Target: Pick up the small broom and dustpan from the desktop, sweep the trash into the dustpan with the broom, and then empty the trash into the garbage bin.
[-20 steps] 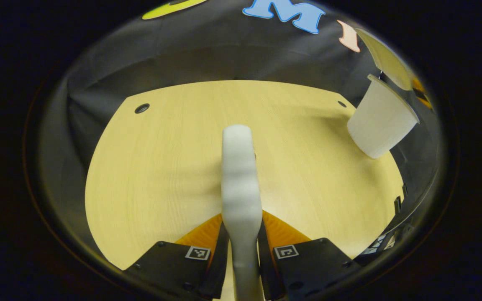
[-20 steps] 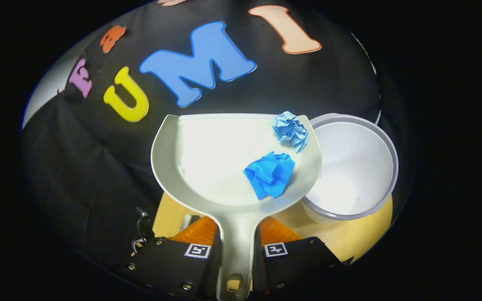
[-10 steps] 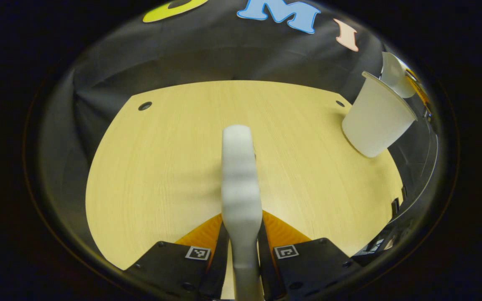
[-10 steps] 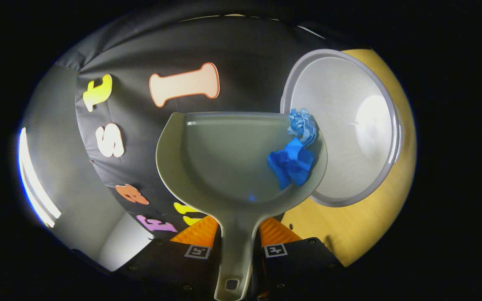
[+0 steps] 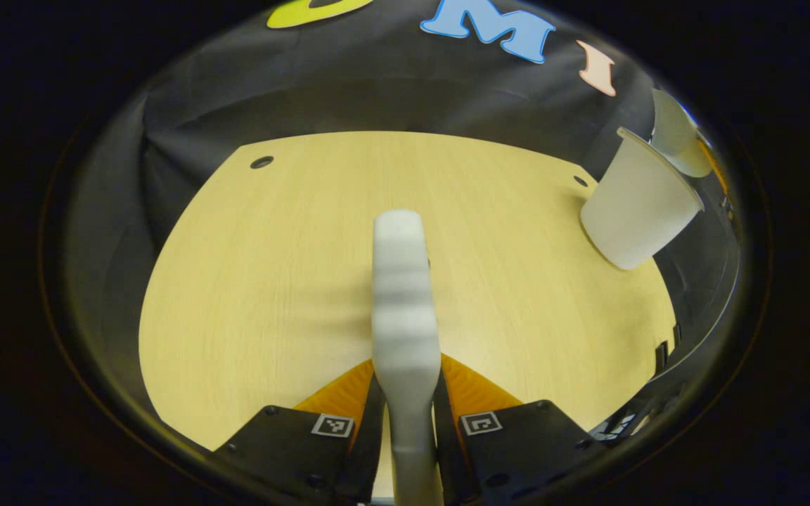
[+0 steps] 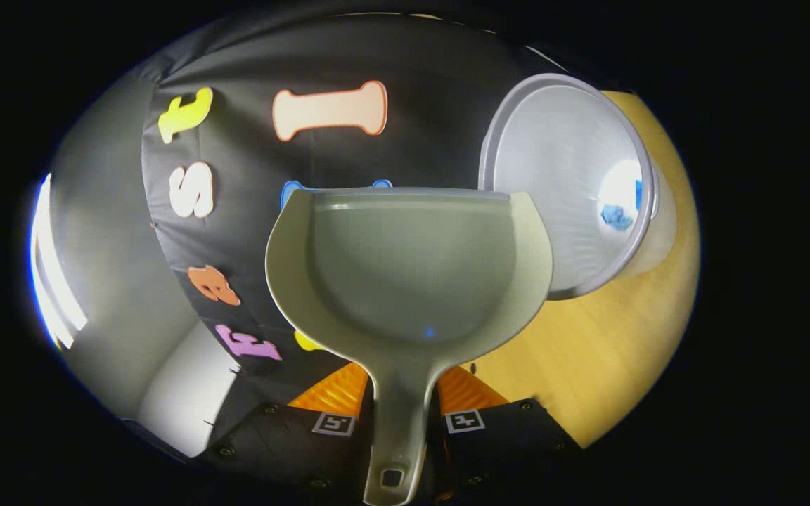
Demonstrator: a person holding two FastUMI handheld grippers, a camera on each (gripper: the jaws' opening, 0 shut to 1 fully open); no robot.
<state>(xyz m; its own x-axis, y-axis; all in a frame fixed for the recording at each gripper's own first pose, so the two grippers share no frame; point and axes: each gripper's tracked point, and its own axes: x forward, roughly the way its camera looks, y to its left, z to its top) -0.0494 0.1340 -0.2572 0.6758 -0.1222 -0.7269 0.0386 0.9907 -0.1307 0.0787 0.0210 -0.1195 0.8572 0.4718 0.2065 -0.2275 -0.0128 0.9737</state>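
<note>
The light wood desktop [image 5: 271,281] sits against the black cloth booth wall [image 5: 377,91], with a small dark hole [image 5: 261,162] near its far left corner and the white garbage bin [image 5: 640,211] standing at its far right edge. The left gripper [image 5: 405,414] has both fingers pressed on the white broom [image 5: 403,302] handle, which extends forward over the desktop. In the right gripper view, the right gripper [image 6: 401,414] is clamped on the handle of the dustpan [image 6: 408,267], whose pan is empty and tipped beside the bin's rim, with blue trash [image 6: 616,214] lying inside the bin.
</note>
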